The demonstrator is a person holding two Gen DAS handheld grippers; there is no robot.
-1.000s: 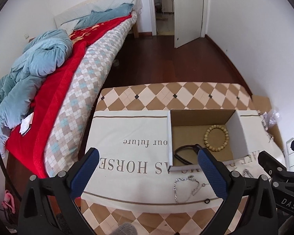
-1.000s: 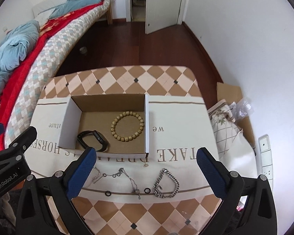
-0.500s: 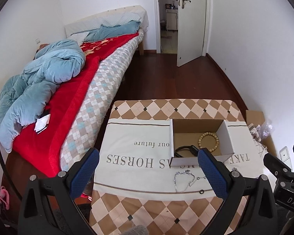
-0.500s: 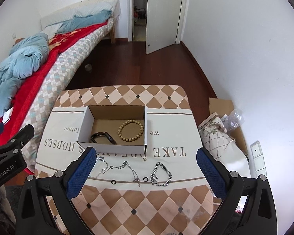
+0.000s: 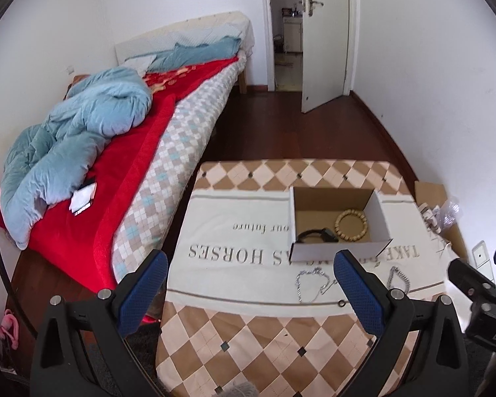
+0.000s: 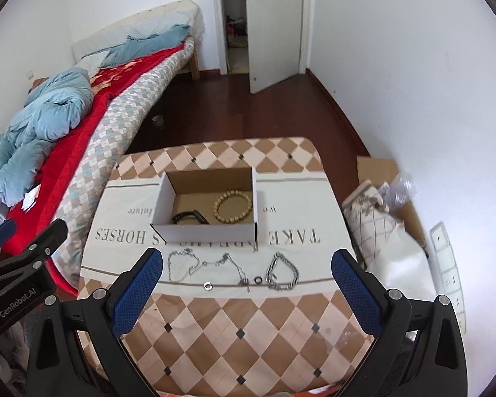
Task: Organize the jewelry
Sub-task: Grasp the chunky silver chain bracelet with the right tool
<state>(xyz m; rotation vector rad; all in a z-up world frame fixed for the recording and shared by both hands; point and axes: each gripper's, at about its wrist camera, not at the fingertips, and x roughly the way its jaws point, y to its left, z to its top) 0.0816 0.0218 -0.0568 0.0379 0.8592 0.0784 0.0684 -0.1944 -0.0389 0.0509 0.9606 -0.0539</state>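
From my station both feeds are bright with soft, even daylight; shadows are faint, one thin strip beside the open white cardboard box (image 6: 208, 228) at centre. Fisheye bending curves the white walls (image 5: 430, 66) toward black vignetted corners. Focus is sharp, with no glare.

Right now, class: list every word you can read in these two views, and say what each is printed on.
"AS HORSES", "our future", "TAKE": white cloth, partly hidden by the cardboard box.
"GenRobot.AI": left gripper body, seen in the right wrist view.
"DAS": right gripper body, cut off.
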